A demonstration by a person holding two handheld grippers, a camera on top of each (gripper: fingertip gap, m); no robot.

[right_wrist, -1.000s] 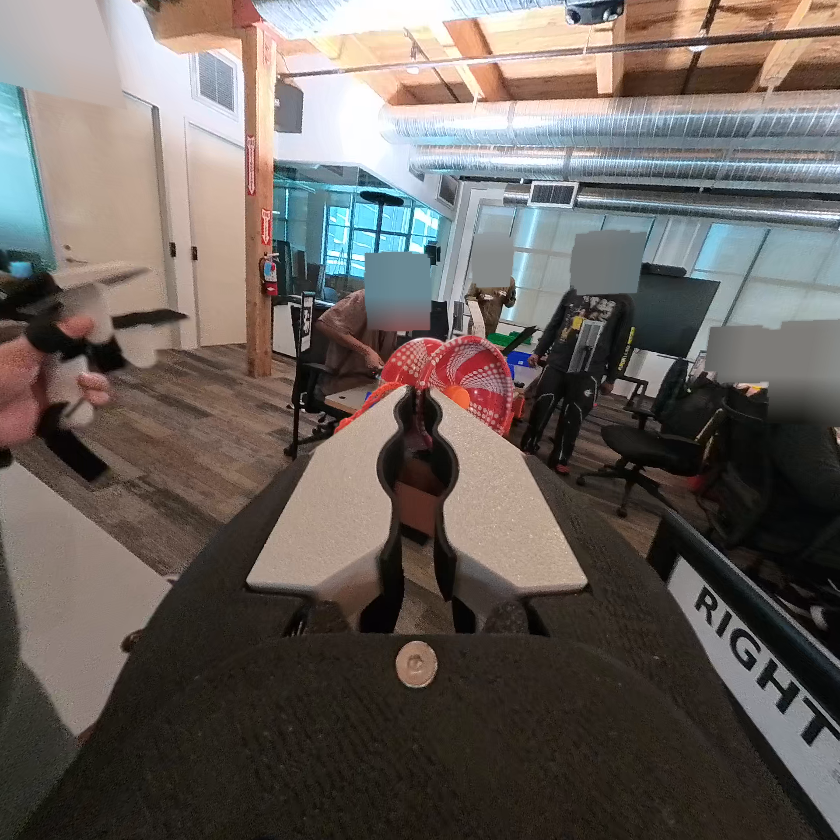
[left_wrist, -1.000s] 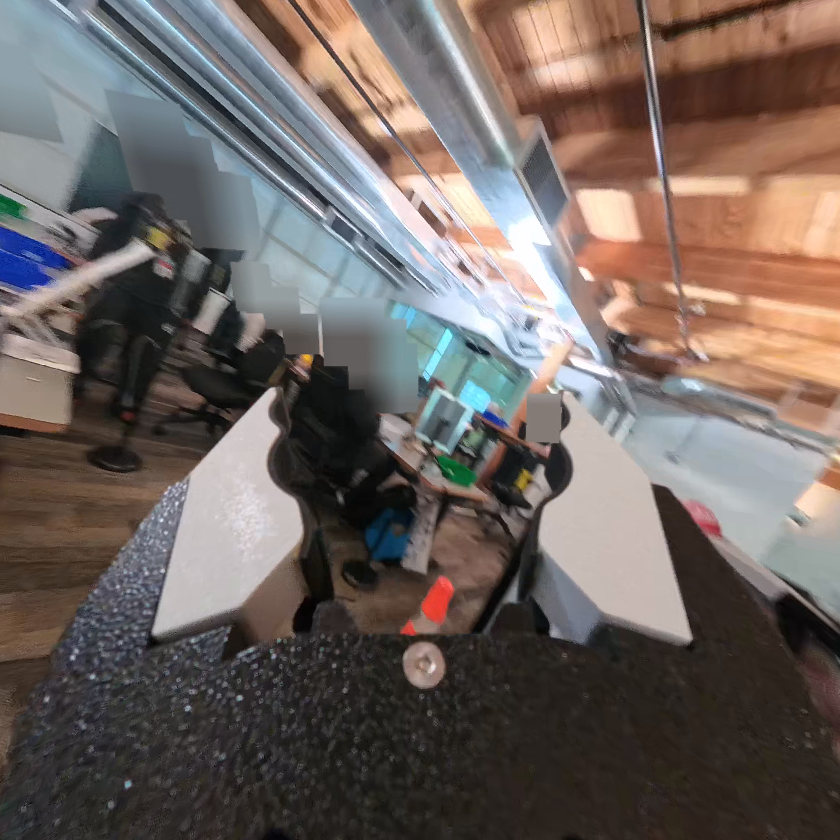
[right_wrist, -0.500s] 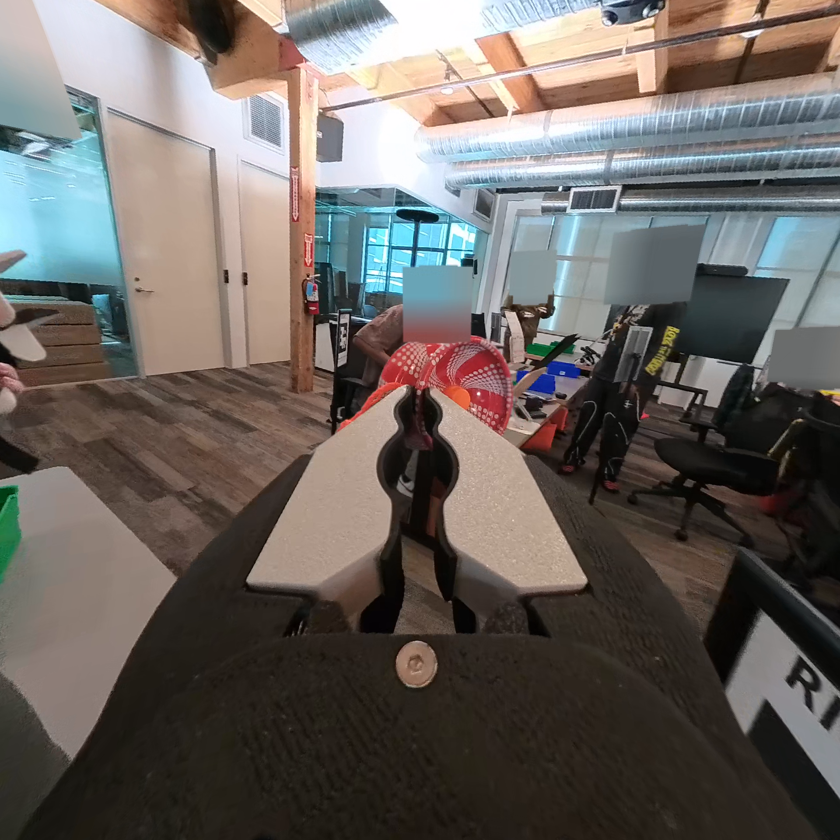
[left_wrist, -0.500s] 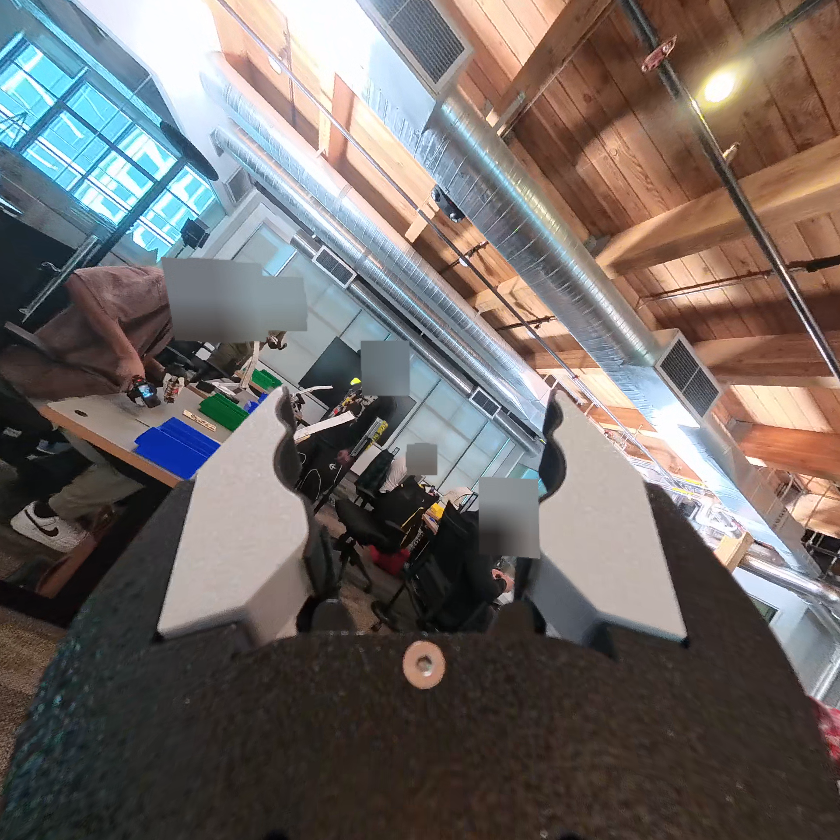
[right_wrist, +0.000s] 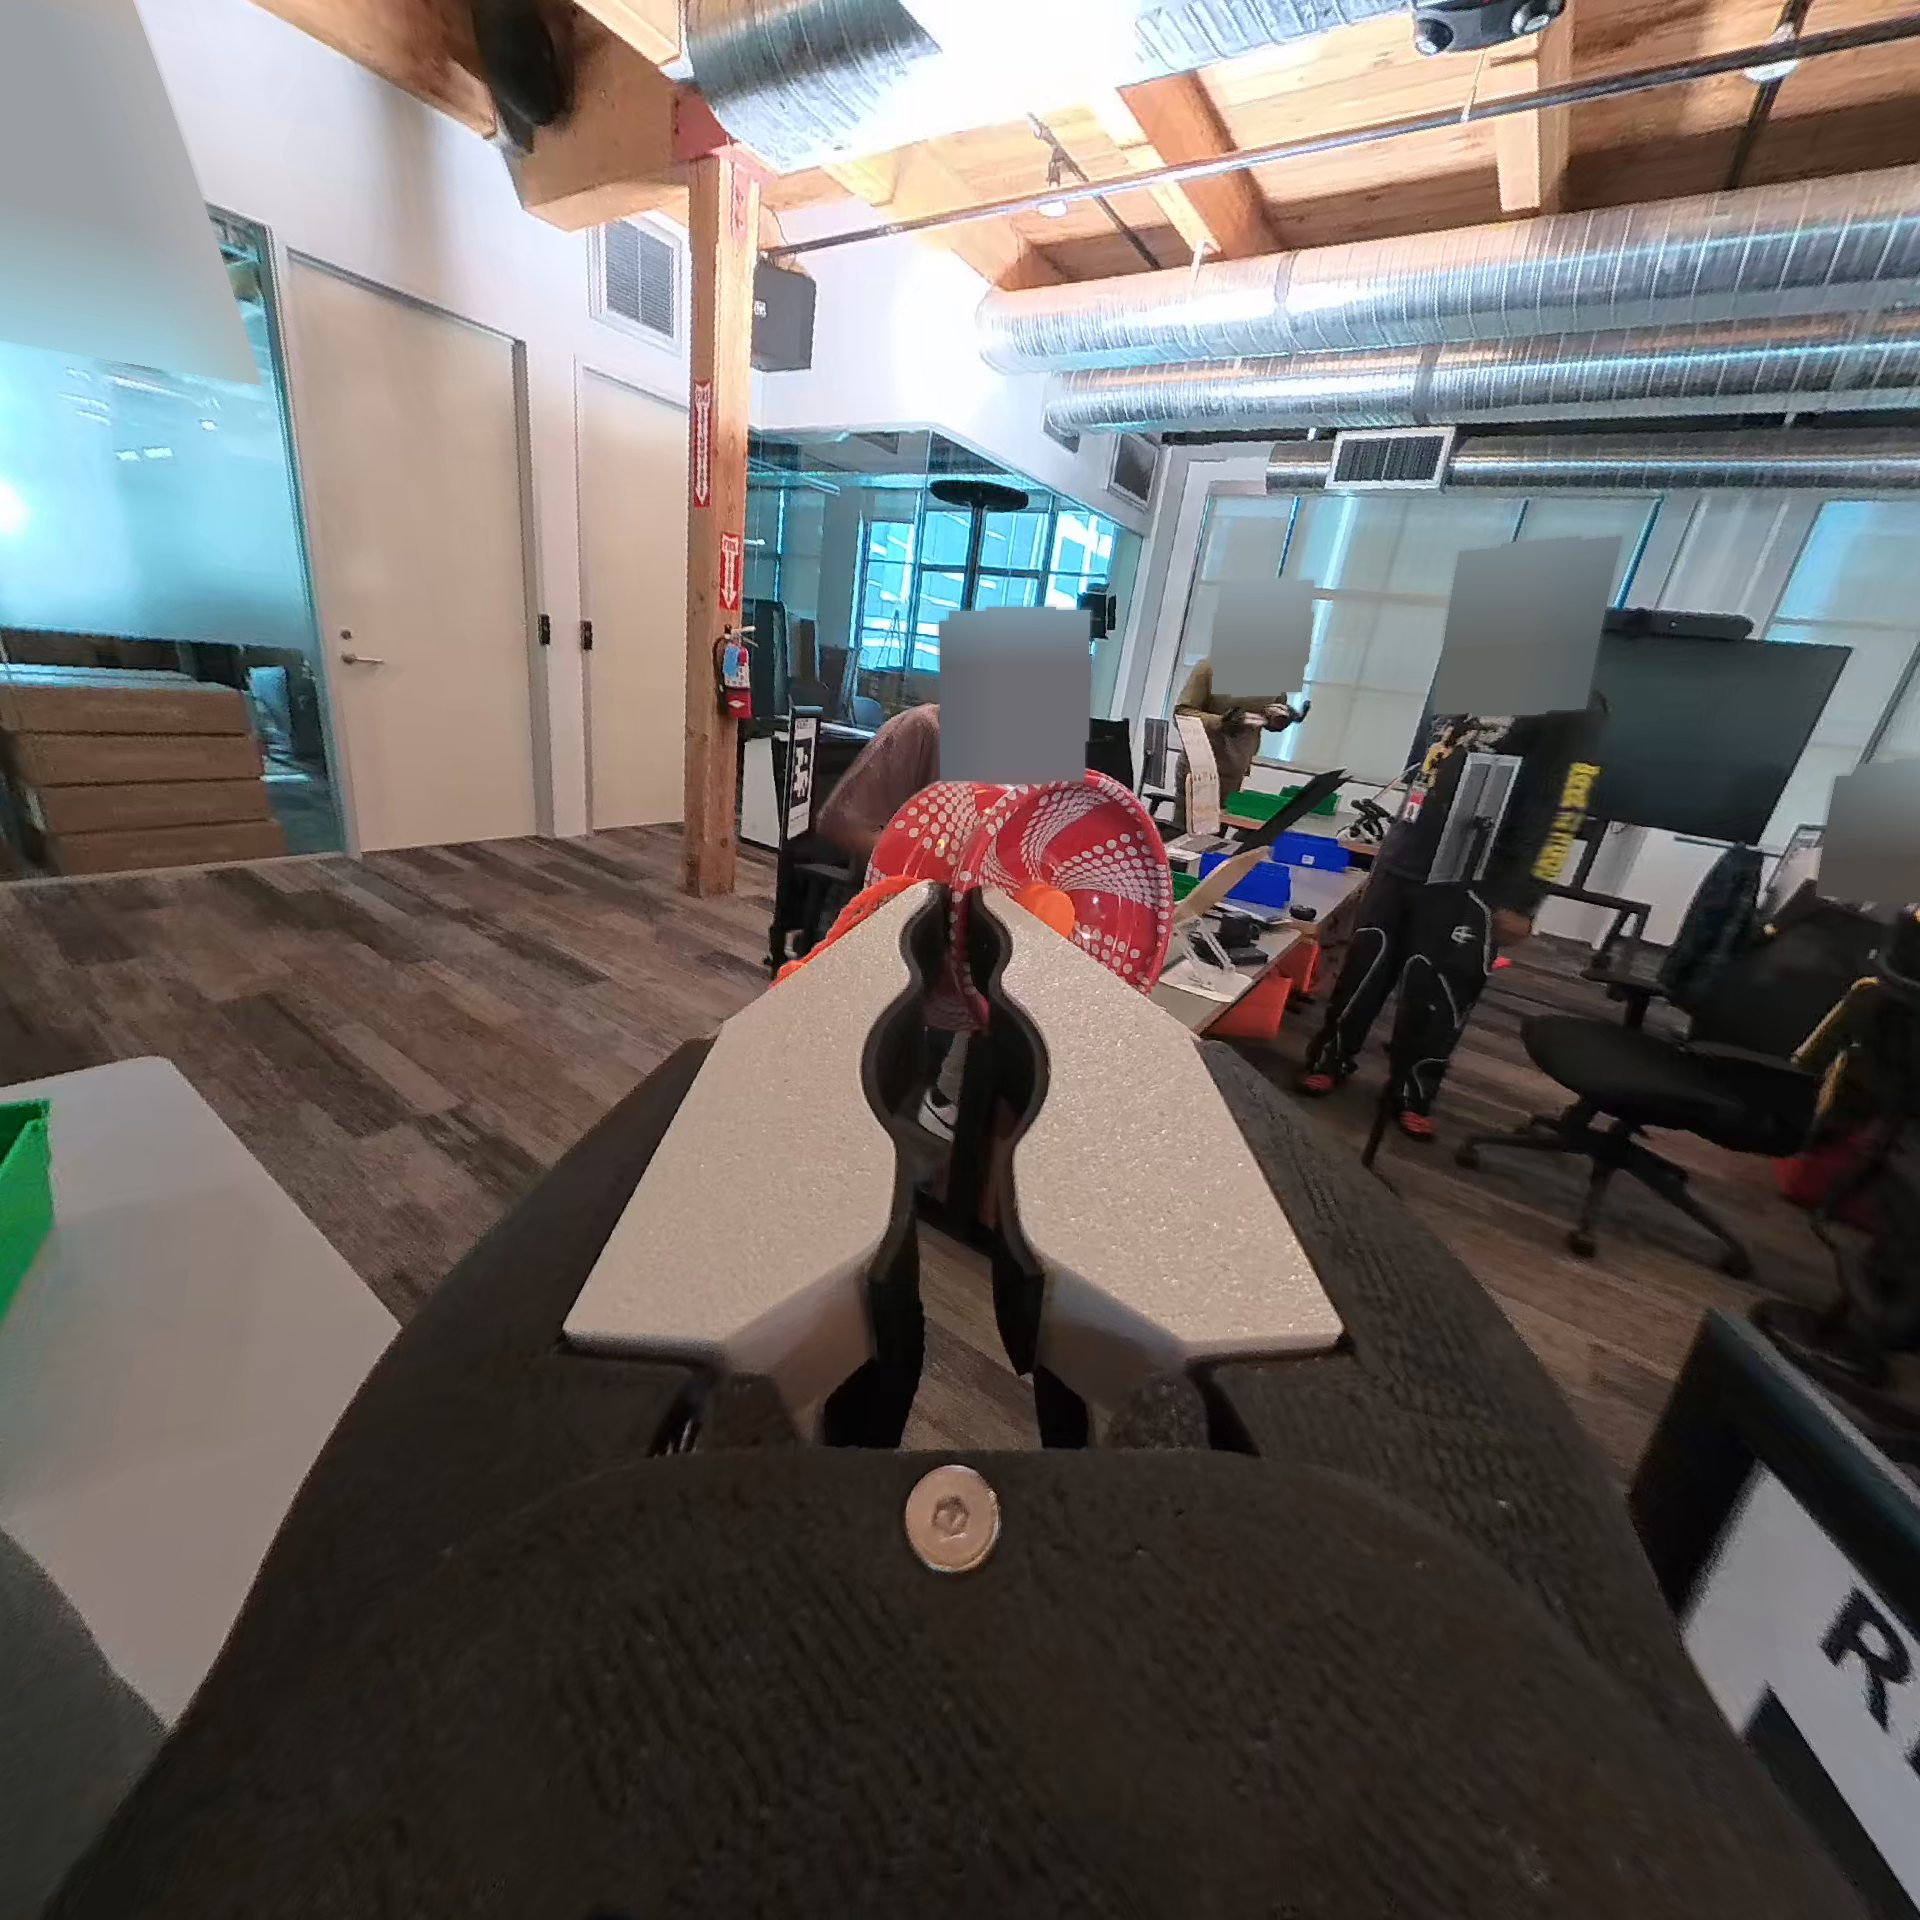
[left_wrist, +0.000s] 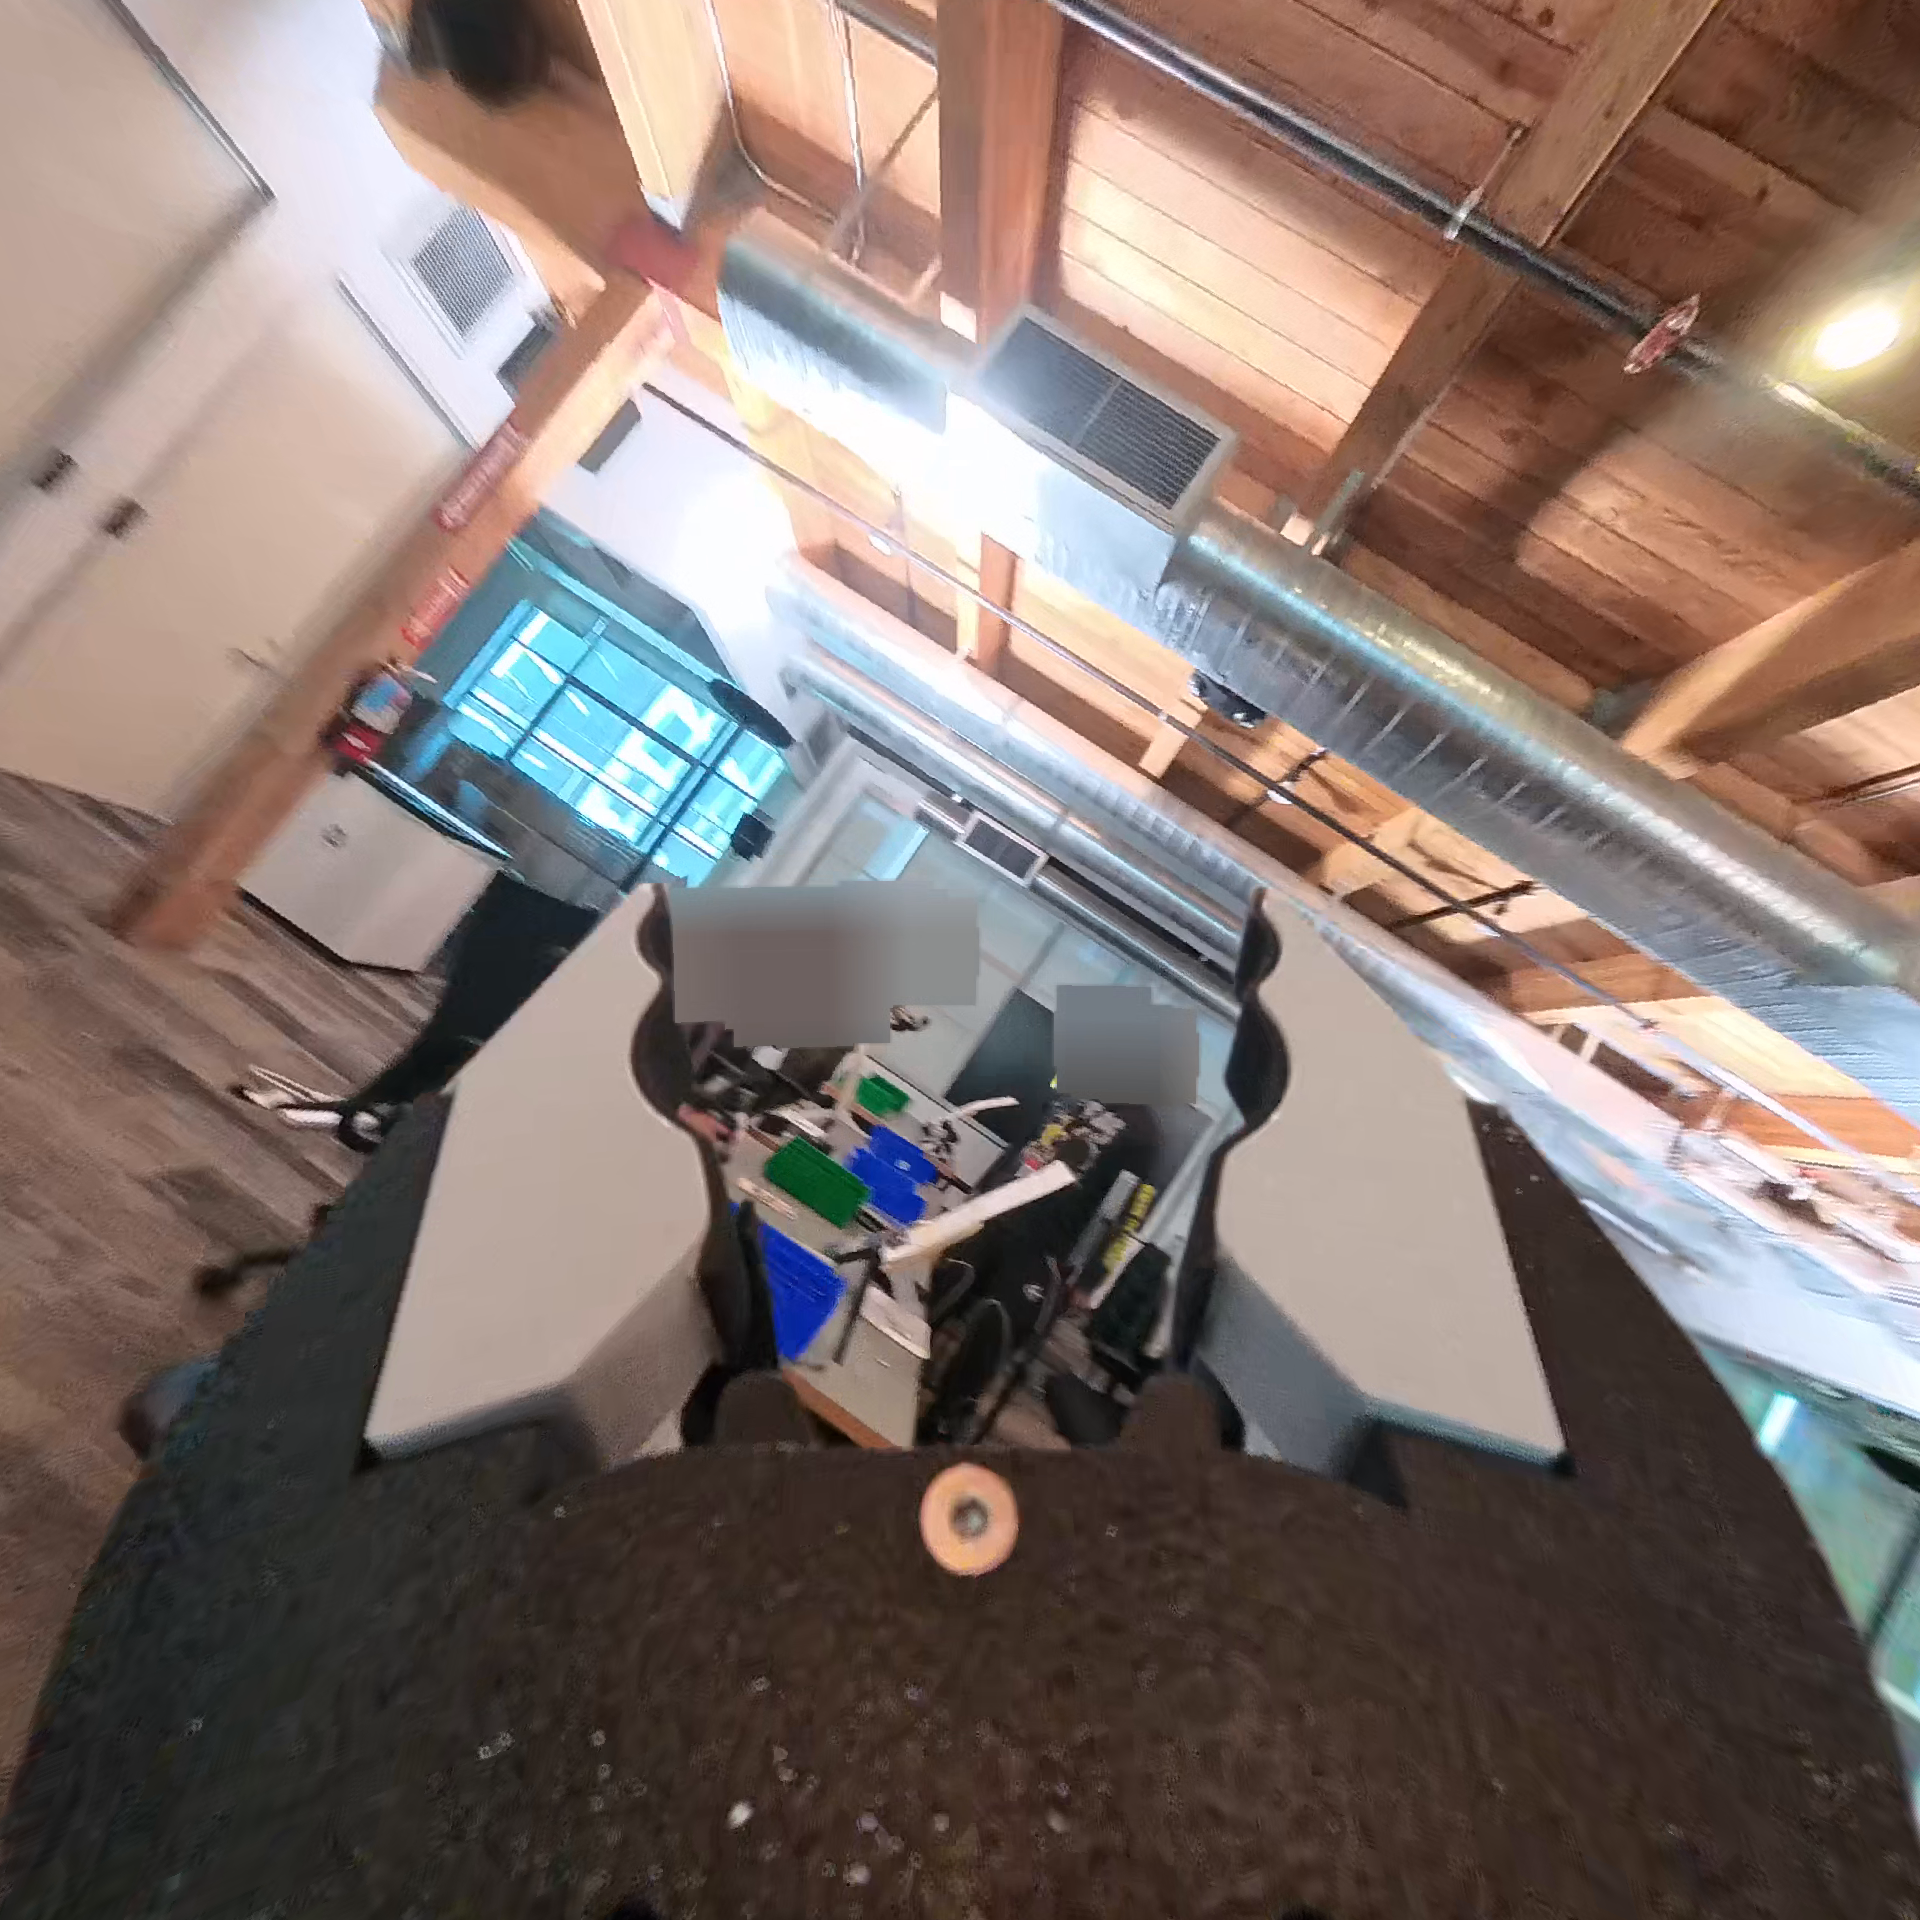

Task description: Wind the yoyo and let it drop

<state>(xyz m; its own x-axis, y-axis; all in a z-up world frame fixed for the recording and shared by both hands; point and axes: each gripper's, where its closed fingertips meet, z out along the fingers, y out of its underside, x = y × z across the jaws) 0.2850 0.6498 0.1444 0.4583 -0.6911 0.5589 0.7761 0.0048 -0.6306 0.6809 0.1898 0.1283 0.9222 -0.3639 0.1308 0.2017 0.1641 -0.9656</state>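
My right gripper [right_wrist: 961,902] is shut on a red yoyo [right_wrist: 1049,842] with white dots, held up in the air in front of me. One half of the yoyo sticks out past the right fingertip, the other shows to the left. An orange string [right_wrist: 847,920] loops at the left of the fingertips. My left gripper [left_wrist: 956,920] is open and empty, tilted up toward the wooden ceiling. The yoyo does not show in the left wrist view. The left gripper does not show in the right wrist view.
A white table [right_wrist: 156,1299] with a green bin [right_wrist: 21,1184] at its edge lies at lower left. Several people stand or sit at desks [right_wrist: 1278,935] with blue and green bins ahead. Office chairs [right_wrist: 1642,1081] stand at right. A wooden post [right_wrist: 717,520] stands ahead left. Tip to tip, the grippers are about 60 cm apart.
My left gripper has swung fast, from facing the room to the ceiling and round to the left, and has left the right wrist view. My right gripper has turned slightly, still holding the yoyo.
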